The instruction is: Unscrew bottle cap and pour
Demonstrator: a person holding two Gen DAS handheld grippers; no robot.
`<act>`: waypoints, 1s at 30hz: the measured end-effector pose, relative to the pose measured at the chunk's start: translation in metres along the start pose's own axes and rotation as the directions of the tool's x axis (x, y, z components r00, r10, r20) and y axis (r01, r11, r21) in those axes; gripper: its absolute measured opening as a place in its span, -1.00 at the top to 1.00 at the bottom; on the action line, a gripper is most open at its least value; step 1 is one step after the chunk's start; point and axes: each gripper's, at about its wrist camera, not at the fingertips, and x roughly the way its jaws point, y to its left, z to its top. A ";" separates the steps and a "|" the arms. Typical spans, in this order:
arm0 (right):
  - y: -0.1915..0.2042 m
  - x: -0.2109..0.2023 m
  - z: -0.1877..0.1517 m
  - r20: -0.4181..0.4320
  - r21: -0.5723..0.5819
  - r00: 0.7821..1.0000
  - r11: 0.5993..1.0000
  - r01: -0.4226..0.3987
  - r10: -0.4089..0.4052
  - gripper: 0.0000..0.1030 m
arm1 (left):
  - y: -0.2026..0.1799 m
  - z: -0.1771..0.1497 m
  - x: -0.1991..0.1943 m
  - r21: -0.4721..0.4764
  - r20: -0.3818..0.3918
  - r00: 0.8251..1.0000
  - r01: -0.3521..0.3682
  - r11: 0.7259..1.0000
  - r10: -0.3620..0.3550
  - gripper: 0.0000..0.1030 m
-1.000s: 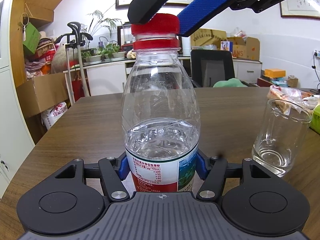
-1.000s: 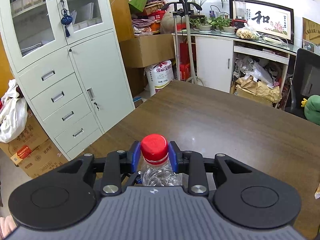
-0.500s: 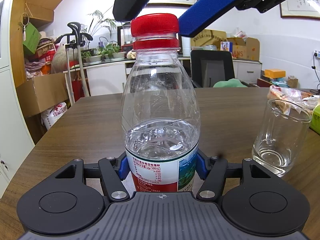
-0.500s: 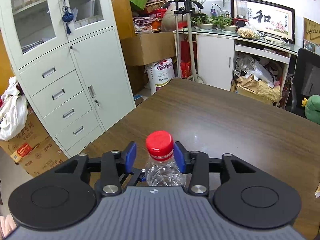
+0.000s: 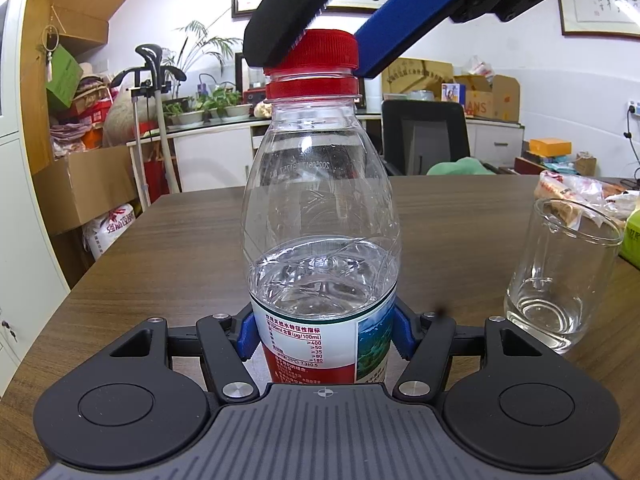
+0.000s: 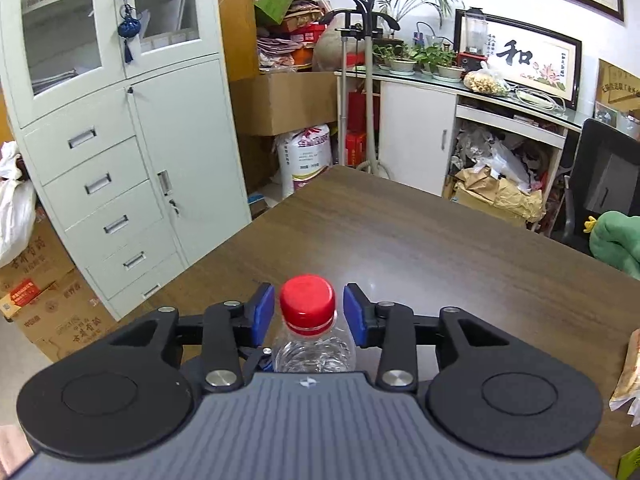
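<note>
A clear water bottle stands upright on the brown table, about half full, with a red and white label. My left gripper is shut on its lower body, at the label. The red cap sits on the neck, with a strip of clear neck showing between it and the red ring below. My right gripper is open and straddles the cap from above, a small gap on each side of it. An empty glass stands to the right of the bottle.
Snack bags and a green box lie behind the glass at the table's right edge. A black office chair stands at the far side. Grey cabinets and cardboard boxes are off the table's left.
My right gripper was shut on the cap a second ago, then opened and lifted clear. Now it is down around the cap again, still open. The left gripper and bottle have not moved.
</note>
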 end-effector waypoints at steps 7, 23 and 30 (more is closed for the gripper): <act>0.006 0.001 0.002 0.013 0.000 1.000 1.000 0.024 -0.024 0.39 | -0.001 -0.001 0.000 0.005 0.003 1.000 -0.003 1.000 0.003 -0.25; 0.012 -0.015 -0.003 0.034 0.057 0.998 0.997 0.059 -0.061 0.29 | 0.005 -0.001 0.000 -0.005 -0.002 1.000 0.002 1.000 -0.002 -0.22; 0.012 -0.005 -0.003 0.030 0.030 0.997 0.997 0.070 -0.071 0.29 | 0.006 -0.002 0.000 -0.003 0.002 1.000 0.007 1.000 -0.007 -0.21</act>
